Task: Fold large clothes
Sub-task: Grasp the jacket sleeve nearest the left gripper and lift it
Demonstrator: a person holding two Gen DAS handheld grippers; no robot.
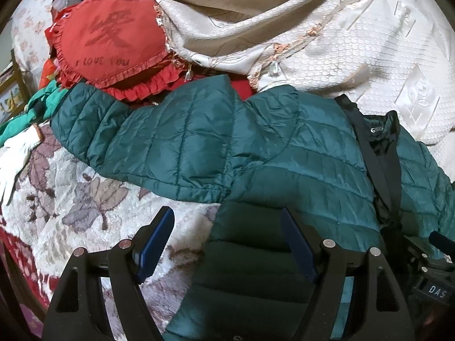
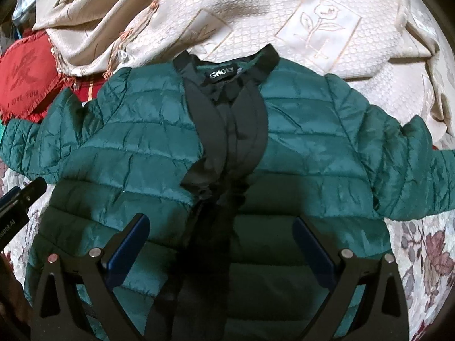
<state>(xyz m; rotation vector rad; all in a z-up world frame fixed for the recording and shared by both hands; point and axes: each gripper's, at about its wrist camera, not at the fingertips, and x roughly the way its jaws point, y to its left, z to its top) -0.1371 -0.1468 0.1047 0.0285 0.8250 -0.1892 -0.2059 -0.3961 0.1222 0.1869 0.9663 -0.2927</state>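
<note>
A dark green quilted jacket (image 2: 301,153) with black collar and placket trim (image 2: 227,130) lies spread face up on the bed, both sleeves out to the sides. My right gripper (image 2: 221,227) hovers open and empty over the jacket's front centre. My left gripper (image 1: 227,221) is open and empty above the jacket's left side, where the left sleeve (image 1: 159,139) stretches away to the left. The jacket's left edge lies between its fingers. The right gripper's body shows at the lower right of the left wrist view (image 1: 429,272).
A red heart cushion (image 1: 108,39) and red ruffled fabric lie beyond the left sleeve. A cream embroidered bedspread (image 2: 327,28) is bunched behind the collar. A white glove (image 1: 14,156) and green cloth (image 1: 34,110) lie at left. A floral blanket (image 1: 85,204) covers the bed.
</note>
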